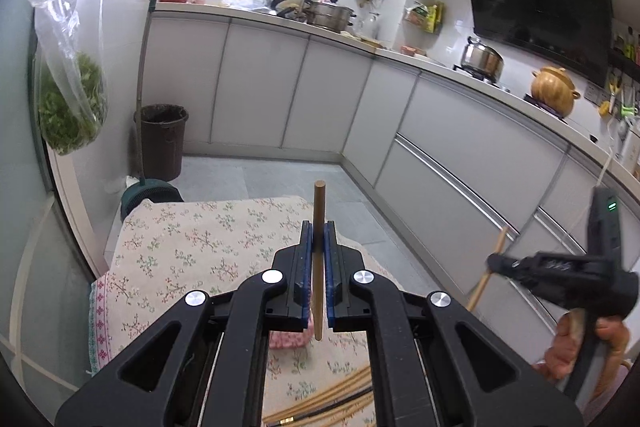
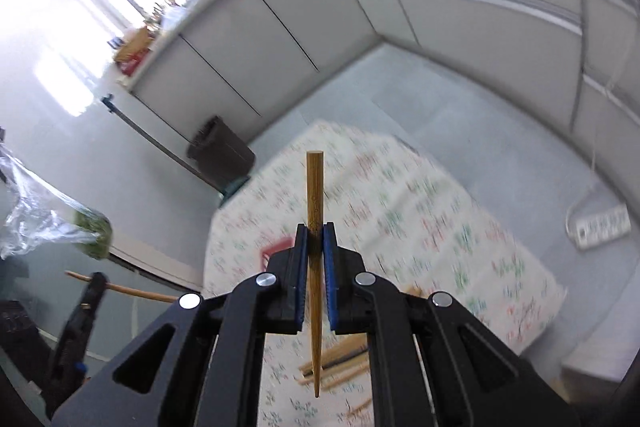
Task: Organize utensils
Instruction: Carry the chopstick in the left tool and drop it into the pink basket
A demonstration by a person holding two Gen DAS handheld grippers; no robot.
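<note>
- Left wrist view is showing the left gripper (image 1: 319, 231) clenching a wooden chopstick (image 1: 319, 227) between its blue pads (image 1: 306, 259), the stick running straight along the fingers and poking out past their tips.
- Right wrist view is showing the right gripper (image 2: 315, 233) pinching a second chopstick (image 2: 315, 211) the same way, blunt end forward, pointed end hanging back towards the camera.
- Both sticks are being carried in the air above the floral cloth (image 1: 192, 239); more loose chopsticks (image 2: 340, 363) are lying on that cloth below the right gripper.
- Risk, as I judge it: each stick is being held at one narrow spot, so it may be pivoting or sliding out if tilted or bumped.
- Another risk: the grippers are working near each other, so the protruding ends could be knocking together.
- Right hand (image 1: 580, 347) is wrapping the handle, angling its tool up and leftwards.
</note>
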